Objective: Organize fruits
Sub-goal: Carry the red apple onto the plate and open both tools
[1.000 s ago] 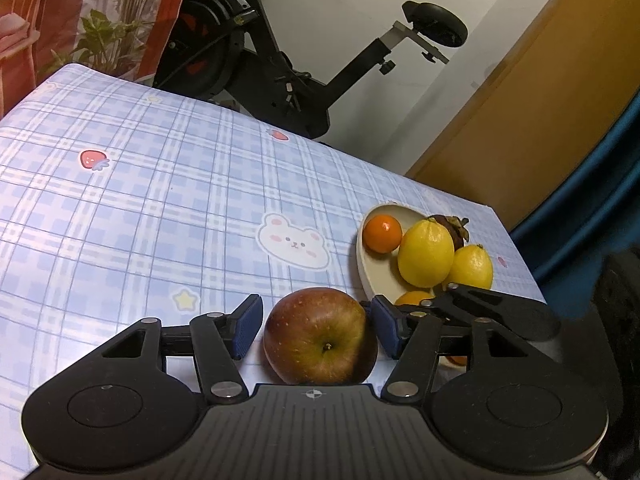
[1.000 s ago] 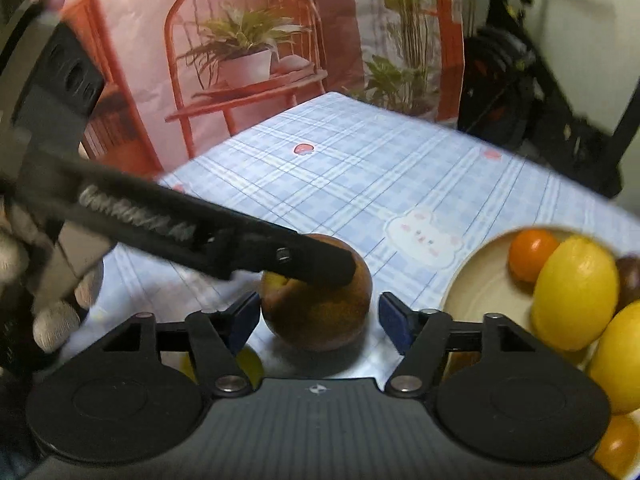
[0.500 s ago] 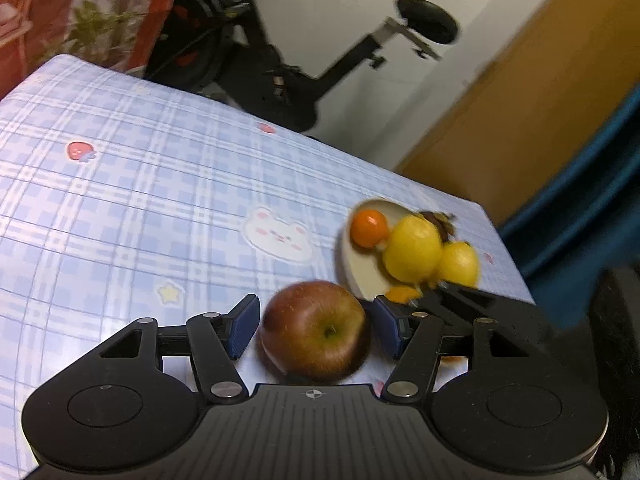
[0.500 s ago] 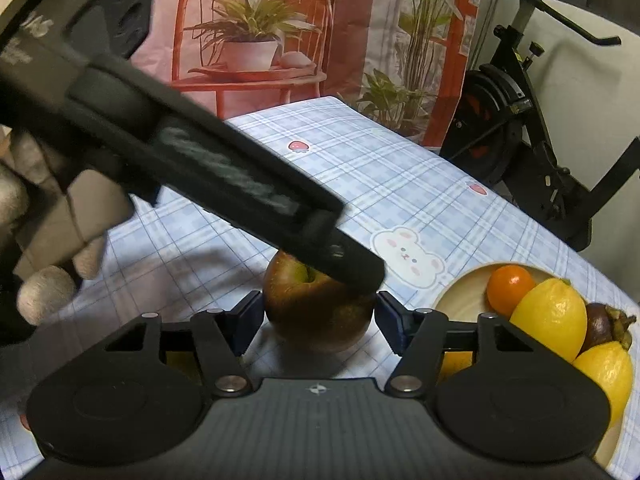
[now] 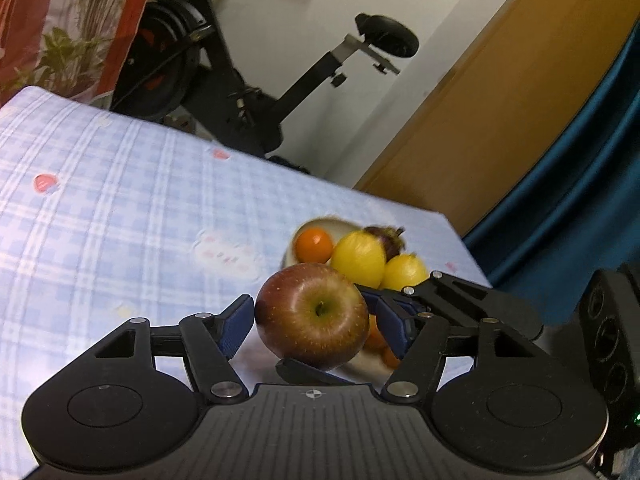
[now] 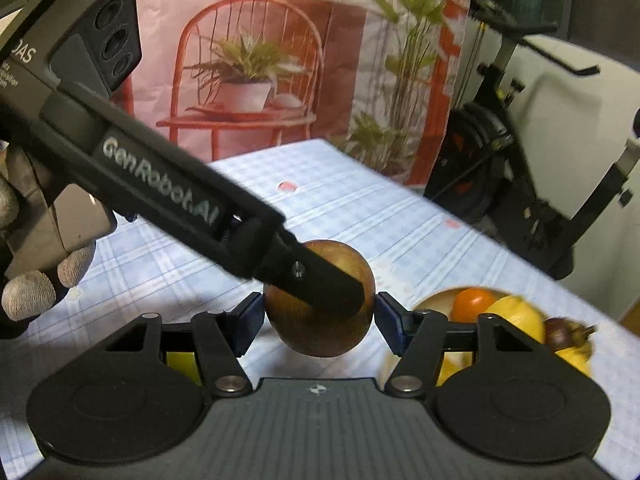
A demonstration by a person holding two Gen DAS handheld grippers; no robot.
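Note:
A red-brown apple (image 5: 312, 316) hangs above the checked tablecloth, held from both sides. My left gripper (image 5: 314, 322) is shut on the apple; its fingers cross the apple in the right wrist view (image 6: 320, 280). My right gripper (image 6: 318, 320) is also shut on the apple (image 6: 320, 332), its blue pads touching both flanks. Behind it a cream bowl (image 5: 320, 225) holds an orange (image 5: 314, 244), two lemons (image 5: 360, 258) and a dark mangosteen (image 5: 384, 236). The bowl also shows in the right wrist view (image 6: 434, 300).
The blue checked tablecloth (image 5: 120, 208) covers the table. An exercise bike (image 5: 248, 80) stands beyond the far edge, a wooden door (image 5: 500, 100) to the right. A yellow fruit (image 6: 180, 364) lies under my right gripper's left finger.
The apple has left the tablecloth and risen, gripped by both grippers. Both views have tilted up and the bowl now sits lower behind the apple.

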